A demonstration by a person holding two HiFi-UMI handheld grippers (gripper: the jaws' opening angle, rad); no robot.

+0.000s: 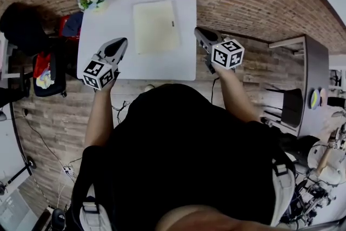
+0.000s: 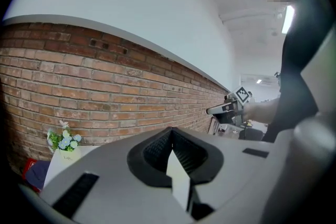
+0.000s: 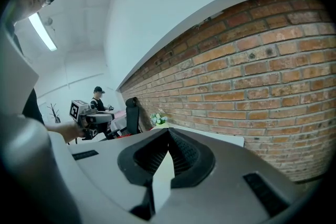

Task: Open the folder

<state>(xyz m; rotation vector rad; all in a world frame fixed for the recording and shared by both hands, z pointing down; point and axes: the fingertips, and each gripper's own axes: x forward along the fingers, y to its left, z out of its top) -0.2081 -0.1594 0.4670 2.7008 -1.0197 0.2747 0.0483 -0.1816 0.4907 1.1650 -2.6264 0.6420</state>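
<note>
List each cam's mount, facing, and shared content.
Head view: on head, steeply down at table and folder; torso, arms, left tongs, right tongs show.
Left gripper view: on left tongs, toward brick wall; its shut jaws, right tongs show.
Right gripper view: on right tongs, toward brick wall; shut jaws, left tongs show.
Shared: flowers, all three.

Both arms stretched out front. Left gripper (image 1: pixel 119 43) sits around 10 o'clock, jaws closed tight on nothing. Right gripper (image 1: pixel 201 33) around 1 o'clock looks closed too, I think.
</note>
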